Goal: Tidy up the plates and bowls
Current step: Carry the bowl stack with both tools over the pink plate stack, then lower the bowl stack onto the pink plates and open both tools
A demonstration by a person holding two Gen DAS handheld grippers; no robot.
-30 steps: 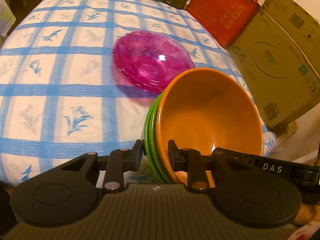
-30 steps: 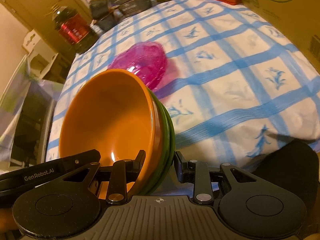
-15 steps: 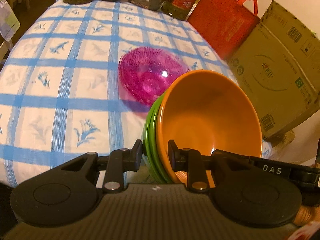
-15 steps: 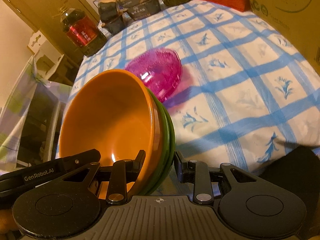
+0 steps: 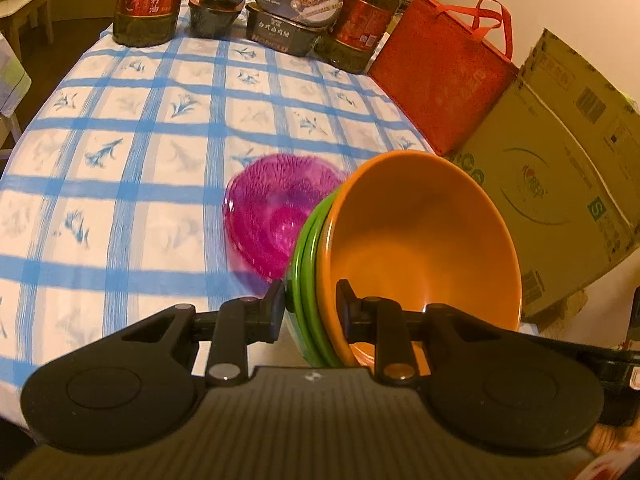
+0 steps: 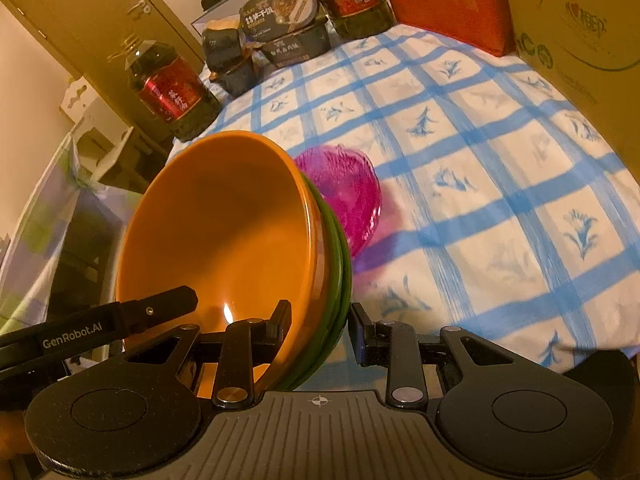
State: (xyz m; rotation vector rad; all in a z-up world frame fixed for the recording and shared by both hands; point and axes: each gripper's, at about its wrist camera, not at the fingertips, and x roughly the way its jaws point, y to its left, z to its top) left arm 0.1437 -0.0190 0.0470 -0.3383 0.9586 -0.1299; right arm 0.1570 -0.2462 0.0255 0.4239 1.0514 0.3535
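A nested stack of glossy bowls, an orange bowl (image 5: 420, 240) inside green bowls (image 5: 306, 264), is clamped at opposite rims by the left claw (image 5: 310, 308) and right claw (image 6: 318, 326), each nearly closed. It is carried tilted above the checked tabletop (image 5: 140, 152), likely for steadiness. A translucent magenta plastic bowl (image 5: 276, 220) lies just beyond.

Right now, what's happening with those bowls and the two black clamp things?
A person holds a nested bowl stack, an orange bowl inside green bowls, tilted in the air over the checked tablecloth. The left gripper pinches one side of the rims, and the right gripper the opposite side. A pink glass bowl sits on the table just beyond them.
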